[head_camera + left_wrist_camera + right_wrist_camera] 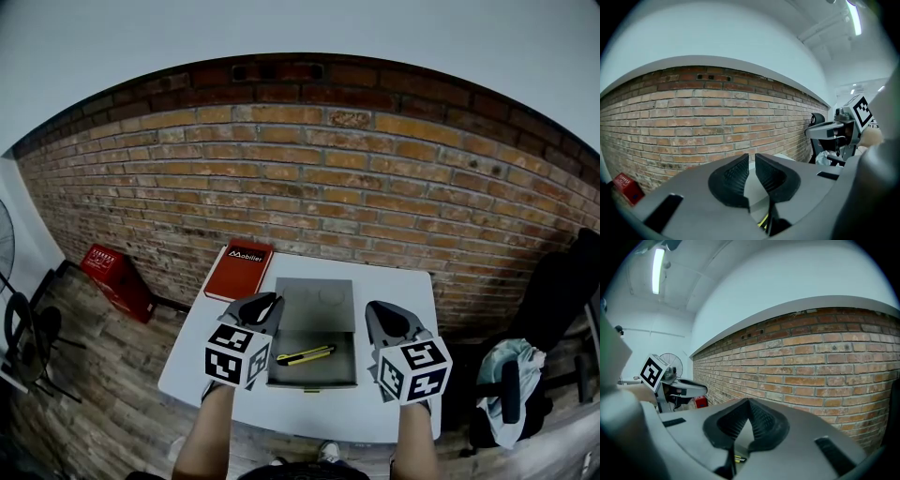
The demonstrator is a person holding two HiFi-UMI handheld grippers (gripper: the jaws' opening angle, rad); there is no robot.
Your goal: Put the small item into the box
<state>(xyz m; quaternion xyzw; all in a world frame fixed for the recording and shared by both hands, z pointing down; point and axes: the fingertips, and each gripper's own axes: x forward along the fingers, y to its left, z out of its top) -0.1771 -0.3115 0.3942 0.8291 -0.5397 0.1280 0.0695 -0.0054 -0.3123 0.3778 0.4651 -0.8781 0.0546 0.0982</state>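
Small item [307,355]: yellow and black, lying flat inside the box [314,305], close to its near wall. The box sits mid-tabletop [394,417].

Placement looks done, so the step in hand is probably getting clear.
- Left hand-held gripper [752,164]: jaws a narrow slit apart, nothing between them.
- Right hand-held gripper [749,402]: pads pressed together, empty.
- One hangs just beside each side wall of the box.

Lift both straight up, then outward, so you don't knock a wall or shift the box. Leave the item alone.

Count:
- small item, one
- box, one
- hand-held grippers, two
- red book [240,270], one, at the tabletop's far left corner
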